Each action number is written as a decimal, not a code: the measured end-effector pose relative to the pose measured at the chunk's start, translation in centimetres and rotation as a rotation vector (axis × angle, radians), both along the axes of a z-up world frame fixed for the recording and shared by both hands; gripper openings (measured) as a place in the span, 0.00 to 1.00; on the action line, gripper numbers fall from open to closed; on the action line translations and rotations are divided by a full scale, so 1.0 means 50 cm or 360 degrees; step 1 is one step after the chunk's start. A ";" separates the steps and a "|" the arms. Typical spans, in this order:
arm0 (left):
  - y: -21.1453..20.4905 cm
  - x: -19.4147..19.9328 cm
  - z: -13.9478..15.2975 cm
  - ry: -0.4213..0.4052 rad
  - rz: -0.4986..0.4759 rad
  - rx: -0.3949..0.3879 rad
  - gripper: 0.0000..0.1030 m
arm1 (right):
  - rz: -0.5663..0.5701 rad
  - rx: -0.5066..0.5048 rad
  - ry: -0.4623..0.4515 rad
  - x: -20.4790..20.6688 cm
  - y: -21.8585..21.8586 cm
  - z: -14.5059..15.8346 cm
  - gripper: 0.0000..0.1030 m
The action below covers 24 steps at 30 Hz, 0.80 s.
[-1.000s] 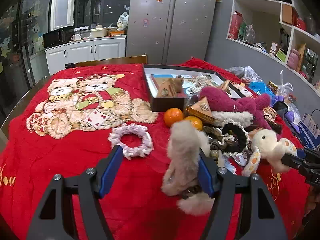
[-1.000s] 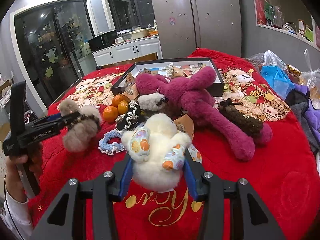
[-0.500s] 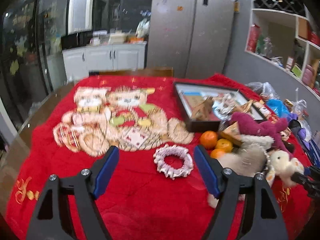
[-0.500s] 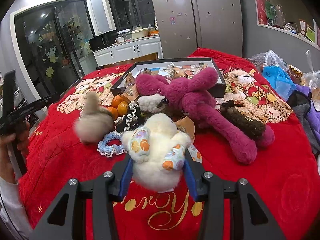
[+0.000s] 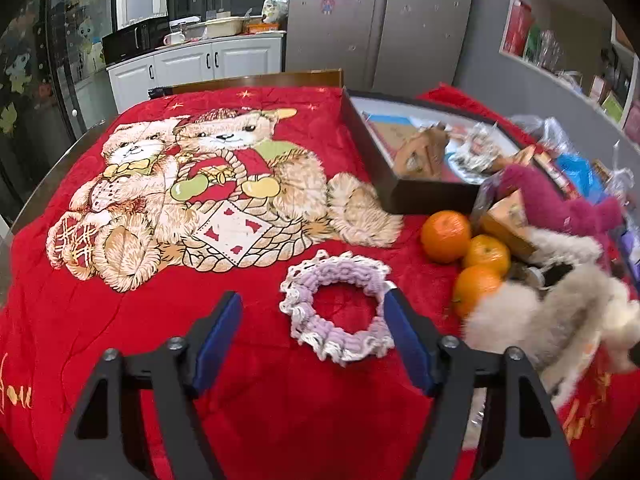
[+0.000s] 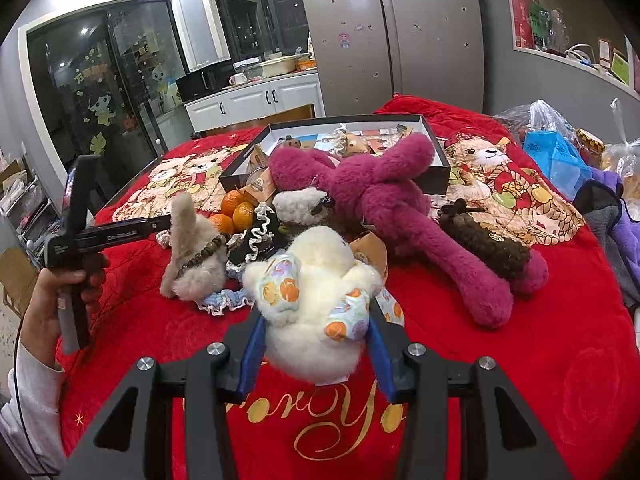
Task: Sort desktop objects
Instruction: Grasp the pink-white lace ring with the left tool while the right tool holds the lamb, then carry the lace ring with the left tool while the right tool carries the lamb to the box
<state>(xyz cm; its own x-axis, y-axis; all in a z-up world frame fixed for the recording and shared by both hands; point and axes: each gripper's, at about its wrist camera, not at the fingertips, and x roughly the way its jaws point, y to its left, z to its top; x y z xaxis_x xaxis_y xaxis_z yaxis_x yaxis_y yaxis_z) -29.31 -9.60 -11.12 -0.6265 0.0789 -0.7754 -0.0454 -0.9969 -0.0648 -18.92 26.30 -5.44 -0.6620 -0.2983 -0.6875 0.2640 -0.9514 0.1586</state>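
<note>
fluffy white toy point(image 6: 316, 300) sits low in the middle of the right view, squeezed between the right gripper point(image 6: 316, 344) blue pads. it looks soft, light and squashy, so its round belly is the best place to hold. left gripper point(image 5: 314, 340) is spread wide with nothing in it, near the frilly purple ring point(image 5: 338, 306) on the fuzzy red blanket point(image 5: 120, 340).

Tall grey double-door fridge point(image 6: 404, 28) with small stickers behind the table; white kitchen cabinets point(image 5: 192, 64) to its left, black microwave point(image 5: 134, 42) on top; grey wall shelf point(image 5: 576, 52) holding boxes
</note>
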 end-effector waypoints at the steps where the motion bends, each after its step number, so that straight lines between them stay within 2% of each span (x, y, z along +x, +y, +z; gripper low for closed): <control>1: 0.003 -0.006 -0.010 -0.0024 -0.0002 -0.0027 0.60 | 0.0001 0.0001 -0.0001 -0.001 -0.001 -0.001 0.45; 2: 0.004 -0.013 -0.021 -0.0055 0.0001 -0.0040 0.48 | 0.0003 0.0000 -0.0001 -0.001 -0.002 -0.001 0.45; 6: 0.009 -0.013 -0.029 -0.0036 -0.0009 -0.0059 0.42 | 0.0020 0.0002 -0.0006 -0.002 -0.008 -0.004 0.45; 9: 0.013 -0.008 -0.028 -0.0019 -0.0003 -0.0082 0.22 | 0.0017 0.0003 -0.0010 -0.003 -0.007 -0.006 0.45; 10: 0.013 -0.007 -0.027 -0.0020 -0.0011 -0.0059 0.11 | 0.0016 0.0000 -0.0011 -0.003 -0.007 -0.006 0.45; 17: 0.028 0.008 -0.012 0.0009 -0.0034 -0.0044 0.10 | 0.0018 0.0013 0.0003 0.000 -0.011 0.002 0.45; 24: 0.054 0.036 0.035 0.0098 -0.0103 -0.0020 0.09 | -0.0053 0.0000 0.0069 0.009 0.000 0.031 0.45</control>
<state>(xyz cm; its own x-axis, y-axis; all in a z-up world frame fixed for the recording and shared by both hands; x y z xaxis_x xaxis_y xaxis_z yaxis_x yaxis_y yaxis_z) -27.49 -6.90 -9.39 -0.6669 0.1114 -0.7368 -0.1133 -0.9924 -0.0475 -18.46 26.29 -3.87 -0.7007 -0.2758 -0.6579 0.2390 -0.9597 0.1477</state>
